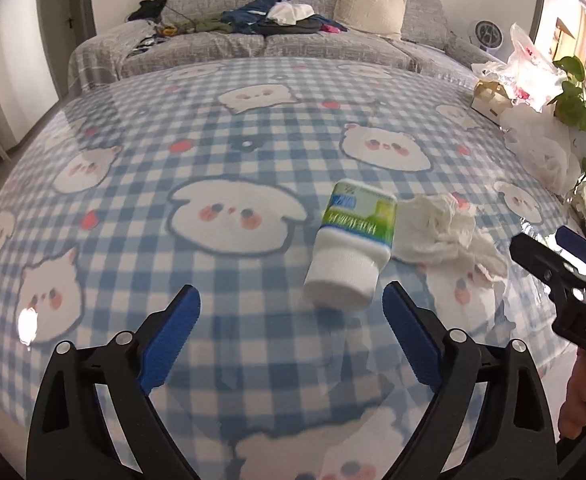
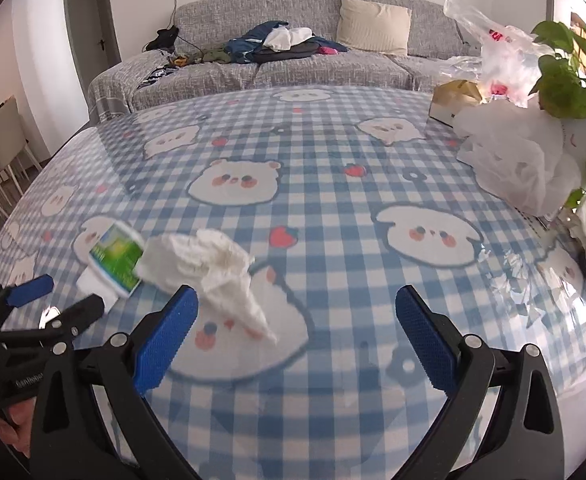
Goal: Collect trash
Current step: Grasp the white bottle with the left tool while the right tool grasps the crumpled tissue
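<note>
Your left gripper [image 1: 291, 300] jaws apart, empty; right gripper [image 2: 297, 300] jaws apart, empty; bottle [image 1: 351, 242] lies on table [image 1: 133, 184] just ahead, touching crumpled tissue [image 2: 209, 264]; sofa [image 2: 293, 68] behind.

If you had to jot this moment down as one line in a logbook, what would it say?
left gripper: open, nearing bottle | right gripper: open, nearing tissue | both items lying on table, nothing held

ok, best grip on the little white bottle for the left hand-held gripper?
Probably across the white cap. The bottle lies on its side, cap end nearest the open left hand-held gripper, so come from that near side, pads either side; the crumpled tissue crowds its right.
</note>
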`<action>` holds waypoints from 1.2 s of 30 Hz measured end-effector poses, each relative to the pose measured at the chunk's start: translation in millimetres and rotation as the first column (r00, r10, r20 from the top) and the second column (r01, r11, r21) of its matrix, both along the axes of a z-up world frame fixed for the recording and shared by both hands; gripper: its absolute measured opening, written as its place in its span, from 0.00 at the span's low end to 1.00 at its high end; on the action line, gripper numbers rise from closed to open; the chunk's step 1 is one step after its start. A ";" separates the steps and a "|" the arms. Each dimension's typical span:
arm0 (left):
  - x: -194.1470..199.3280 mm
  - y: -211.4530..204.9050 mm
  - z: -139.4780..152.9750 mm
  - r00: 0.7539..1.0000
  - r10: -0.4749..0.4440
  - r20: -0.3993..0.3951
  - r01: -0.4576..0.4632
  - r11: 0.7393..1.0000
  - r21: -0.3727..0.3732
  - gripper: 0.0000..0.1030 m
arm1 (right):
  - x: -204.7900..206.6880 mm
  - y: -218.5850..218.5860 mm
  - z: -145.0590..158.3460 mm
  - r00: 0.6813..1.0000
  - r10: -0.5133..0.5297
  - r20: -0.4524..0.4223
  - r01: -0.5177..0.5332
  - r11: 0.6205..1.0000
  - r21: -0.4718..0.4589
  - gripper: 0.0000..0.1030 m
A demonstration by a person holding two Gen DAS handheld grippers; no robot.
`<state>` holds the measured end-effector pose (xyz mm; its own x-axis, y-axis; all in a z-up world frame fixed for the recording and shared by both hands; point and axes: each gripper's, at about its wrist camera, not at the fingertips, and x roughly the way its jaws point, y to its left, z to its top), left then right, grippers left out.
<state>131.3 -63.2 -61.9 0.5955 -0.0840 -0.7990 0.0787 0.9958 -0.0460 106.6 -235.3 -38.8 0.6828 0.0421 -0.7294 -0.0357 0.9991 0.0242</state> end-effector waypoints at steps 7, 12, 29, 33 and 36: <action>15.9 -14.4 -0.6 0.999 -0.048 0.018 0.047 0.999 0.005 0.75 | 23.0 -2.7 -3.7 1.000 -0.003 -0.006 0.003 0.999 0.042 0.92; 23.0 -20.3 -7.5 0.998 -0.069 0.005 0.069 0.998 0.002 0.56 | 30.8 0.8 -7.4 1.000 0.009 -0.003 -0.009 0.999 0.043 0.92; 21.3 1.4 2.5 1.000 -0.010 0.012 0.010 1.000 -0.009 0.40 | 41.3 13.2 -9.8 1.000 0.026 -0.013 -0.025 0.997 0.072 0.92; 21.7 15.0 4.0 1.000 0.022 0.004 -0.022 1.000 -0.004 0.40 | 41.9 27.5 -12.0 0.999 0.046 -0.018 -0.044 0.997 0.062 0.92; 22.0 23.5 3.0 0.999 0.036 -0.003 -0.036 0.999 -0.007 0.40 | 43.7 40.9 -16.1 0.998 0.059 -0.031 -0.057 0.997 0.051 0.92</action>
<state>153.3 -39.7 -58.9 0.5960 -0.0684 -0.8001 0.0429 0.9977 -0.0533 150.3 -194.4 -55.0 0.6539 0.1181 -0.7473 -0.0921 0.9928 0.0764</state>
